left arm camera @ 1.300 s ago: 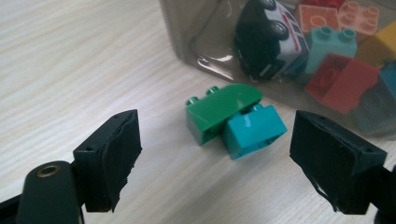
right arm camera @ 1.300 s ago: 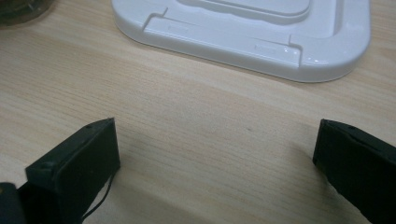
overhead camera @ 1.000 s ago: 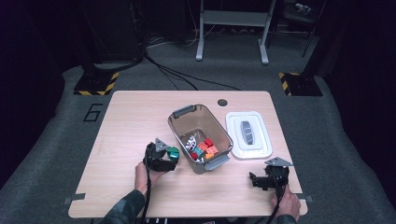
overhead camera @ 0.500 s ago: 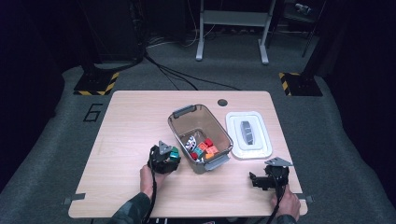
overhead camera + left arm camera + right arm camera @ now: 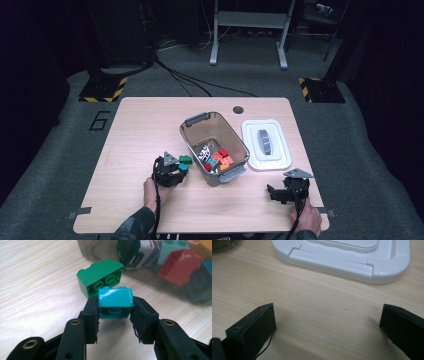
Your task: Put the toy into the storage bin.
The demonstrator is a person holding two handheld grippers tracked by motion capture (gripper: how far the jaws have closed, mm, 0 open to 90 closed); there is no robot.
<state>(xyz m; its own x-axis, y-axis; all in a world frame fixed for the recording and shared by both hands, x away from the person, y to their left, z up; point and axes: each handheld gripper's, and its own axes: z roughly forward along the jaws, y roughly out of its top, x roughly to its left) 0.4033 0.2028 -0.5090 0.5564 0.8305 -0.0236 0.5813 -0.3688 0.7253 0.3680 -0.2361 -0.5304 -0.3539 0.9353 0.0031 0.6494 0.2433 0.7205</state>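
My left gripper (image 5: 115, 308) has just been closing and is now shut on a small teal brick (image 5: 115, 298), pads pressing on both its sides just above the table. Right behind it a green brick (image 5: 100, 280) lies on the wood, against the wall of the clear grey bin (image 5: 175, 293). In the high view the left gripper (image 5: 180, 168) sits just left of the bin (image 5: 192, 145), the green brick (image 5: 185, 160) at its tip. My right gripper (image 5: 272, 193) rests near the front right edge; in the right gripper view it (image 5: 328, 315) stands open over bare wood.
The bin holds several bricks, among them red (image 5: 180, 265), orange (image 5: 226, 160) and a black-and-white piece (image 5: 140, 252). A white lid (image 5: 266, 145) lies right of the bin, its near rim (image 5: 342, 262) just ahead of the right gripper. A round hole (image 5: 238, 109) marks the table's far edge.
The left gripper has drawn slightly back and left beside the bin. The right gripper has kept still.
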